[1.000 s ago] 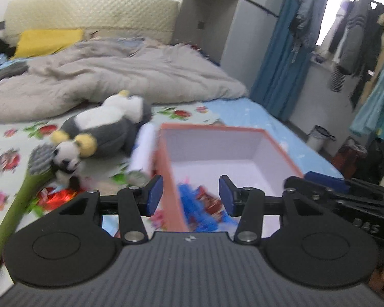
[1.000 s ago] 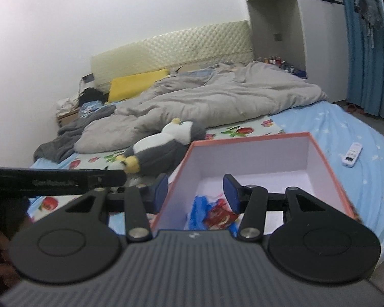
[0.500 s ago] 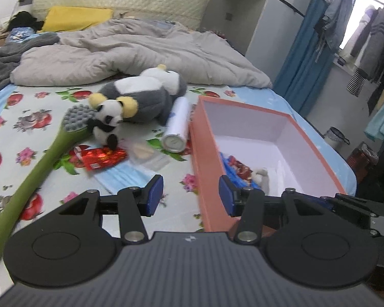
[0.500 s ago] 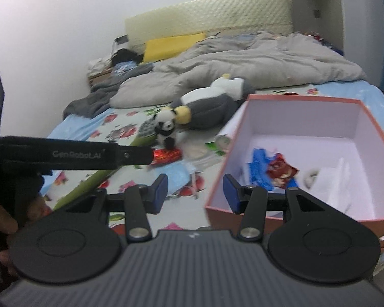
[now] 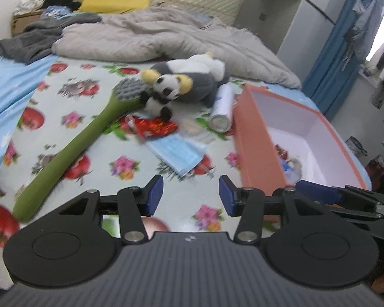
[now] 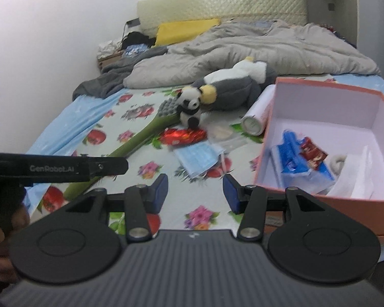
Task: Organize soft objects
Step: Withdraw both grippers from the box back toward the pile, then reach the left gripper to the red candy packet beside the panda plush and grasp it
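Blue-padded left gripper [image 5: 191, 196] and right gripper [image 6: 195, 191] hover level, jaws apart.

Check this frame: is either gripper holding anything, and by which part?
Nothing is held. The left gripper and right gripper are both open, above the bedsheet.

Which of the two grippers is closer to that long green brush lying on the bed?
Left. The left gripper hovers just right of the long green brush; the right gripper sits farther right, by the orange box.

Bedroom: bed [image 6: 94, 117], rumpled duvet [image 6: 256, 48]
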`<state>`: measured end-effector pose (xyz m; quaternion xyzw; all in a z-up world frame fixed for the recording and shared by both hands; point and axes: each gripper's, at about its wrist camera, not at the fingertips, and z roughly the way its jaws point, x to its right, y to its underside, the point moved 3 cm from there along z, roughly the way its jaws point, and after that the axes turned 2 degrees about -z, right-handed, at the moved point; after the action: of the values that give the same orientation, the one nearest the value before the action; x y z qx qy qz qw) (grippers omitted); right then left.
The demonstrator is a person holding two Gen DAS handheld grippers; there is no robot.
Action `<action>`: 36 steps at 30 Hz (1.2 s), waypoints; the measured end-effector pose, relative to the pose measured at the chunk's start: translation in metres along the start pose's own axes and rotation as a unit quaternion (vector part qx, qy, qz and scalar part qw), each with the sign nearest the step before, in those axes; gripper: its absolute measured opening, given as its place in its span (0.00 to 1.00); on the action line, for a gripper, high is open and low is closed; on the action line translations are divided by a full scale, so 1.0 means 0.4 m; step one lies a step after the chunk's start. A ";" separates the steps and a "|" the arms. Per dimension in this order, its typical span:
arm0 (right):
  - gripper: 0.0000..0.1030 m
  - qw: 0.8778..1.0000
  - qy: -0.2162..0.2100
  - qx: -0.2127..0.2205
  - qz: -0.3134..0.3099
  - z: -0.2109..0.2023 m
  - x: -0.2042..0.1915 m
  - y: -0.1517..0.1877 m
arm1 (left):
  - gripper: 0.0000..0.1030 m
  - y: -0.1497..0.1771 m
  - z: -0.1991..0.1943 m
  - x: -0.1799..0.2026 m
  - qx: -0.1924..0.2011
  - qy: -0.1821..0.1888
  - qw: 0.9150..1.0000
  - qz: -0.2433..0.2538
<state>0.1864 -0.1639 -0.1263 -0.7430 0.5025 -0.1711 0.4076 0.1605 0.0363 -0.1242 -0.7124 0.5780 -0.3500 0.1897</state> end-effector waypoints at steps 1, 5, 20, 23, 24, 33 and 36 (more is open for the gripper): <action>0.49 1.000 -0.002 -0.005 -0.004 0.006 -0.009 0.004 | 0.53 0.005 0.002 -0.013 -0.002 -0.005 1.000 -0.004; 0.49 1.000 -0.012 -0.006 -0.025 0.013 -0.037 0.002 | 0.53 0.008 0.017 -0.049 -0.006 -0.014 1.000 -0.018; 0.49 0.998 -0.013 -0.048 -0.025 0.175 -0.034 -0.013 | 0.53 -0.052 0.198 -0.130 -0.046 -0.010 0.997 -0.057; 0.49 0.998 -0.011 -0.052 -0.030 0.224 -0.036 -0.021 | 0.53 -0.077 0.253 -0.156 -0.053 -0.009 0.996 -0.067; 0.49 0.998 -0.009 -0.055 -0.032 0.242 -0.036 -0.023 | 0.53 -0.085 0.270 -0.165 -0.055 -0.012 0.996 -0.070; 0.49 0.997 0.007 -0.062 -0.045 0.411 -0.034 -0.029 | 0.52 -0.160 0.429 -0.240 -0.066 -0.012 0.992 -0.102; 0.48 0.997 0.012 -0.069 -0.042 0.459 -0.031 -0.031 | 0.50 -0.174 0.472 -0.263 -0.068 -0.004 0.990 -0.122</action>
<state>0.3104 -0.0711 -0.2265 -0.7877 0.4861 -0.1620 0.3420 0.3351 0.1295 -0.2356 -0.7903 0.5085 -0.3272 0.0992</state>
